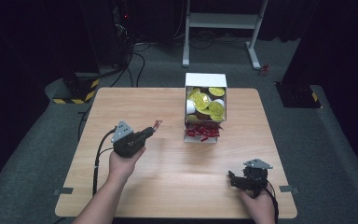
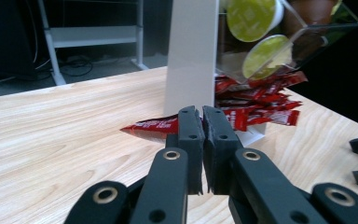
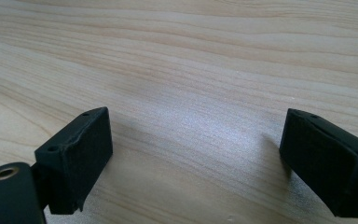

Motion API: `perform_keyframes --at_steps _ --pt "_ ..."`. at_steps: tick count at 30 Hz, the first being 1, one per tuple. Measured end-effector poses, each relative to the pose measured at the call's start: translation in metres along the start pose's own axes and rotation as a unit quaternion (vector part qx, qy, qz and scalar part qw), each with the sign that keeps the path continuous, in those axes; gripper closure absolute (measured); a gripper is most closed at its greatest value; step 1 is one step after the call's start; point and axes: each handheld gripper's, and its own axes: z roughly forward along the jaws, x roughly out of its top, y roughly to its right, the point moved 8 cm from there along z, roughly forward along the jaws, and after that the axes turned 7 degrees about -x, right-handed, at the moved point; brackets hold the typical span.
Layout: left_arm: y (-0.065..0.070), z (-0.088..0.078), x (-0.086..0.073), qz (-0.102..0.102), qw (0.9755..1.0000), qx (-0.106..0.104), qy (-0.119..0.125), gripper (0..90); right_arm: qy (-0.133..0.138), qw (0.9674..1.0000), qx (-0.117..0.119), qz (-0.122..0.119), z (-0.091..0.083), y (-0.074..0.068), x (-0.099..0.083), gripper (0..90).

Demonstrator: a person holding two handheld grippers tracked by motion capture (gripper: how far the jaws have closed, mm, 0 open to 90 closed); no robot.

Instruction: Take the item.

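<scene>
Left gripper [image 1: 154,127] pinched a red sachet [image 2: 151,126], lifted at ten o'clock from the dispenser box [image 1: 205,80]'s sachet pile [image 1: 203,131]. Right gripper [image 1: 233,179] idled at five o'clock, jaws spread. Likely best: keep the pinch firm and carry clear of the box.

A pale wooden worktop [image 1: 177,168] stands on grey carpet [image 1: 307,140]. Beyond its far edge is a white metal frame [image 1: 223,21] with cables [image 1: 135,60] on the floor beside it, and a yellow-and-black striped base [image 1: 74,91] sits off the far left corner.
</scene>
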Motion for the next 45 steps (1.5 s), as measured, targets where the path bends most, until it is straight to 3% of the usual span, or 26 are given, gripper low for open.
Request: perform_keyframes --at_steps 10,17,21,29,40,42,45 --pt "-0.018 0.002 -0.006 -0.015 0.9997 0.016 0.008 86.6 0.000 1.0000 0.000 0.000 0.000 0.000 0.000 9.3" --pt "-0.033 0.011 -0.013 -0.019 0.9993 0.034 -0.003 86.6 0.000 1.0000 0.000 0.000 0.000 0.000 0.000 9.3" --pt "-0.043 0.018 -0.019 -0.031 0.9987 0.039 -0.009 86.5 0.000 1.0000 0.000 0.000 0.000 0.000 0.000 9.3" --pt "-0.047 0.031 -0.029 -0.039 0.9980 0.045 -0.022 86.5 0.000 1.0000 0.000 0.000 0.000 0.000 0.000 9.4" --pt "-0.054 0.047 -0.047 -0.052 0.9959 0.051 -0.055 86.3 0.000 1.0000 0.000 0.000 0.000 0.000 0.000 9.4" --pt "-0.055 0.051 -0.054 -0.065 0.9941 0.049 -0.071 85.8 0.000 1.0000 0.000 -0.001 0.000 0.000 0.000 9.3" --pt "-0.058 0.054 -0.062 -0.070 0.9916 0.058 -0.092 85.1 0.000 1.0000 0.000 0.000 0.000 0.000 0.000 9.4"
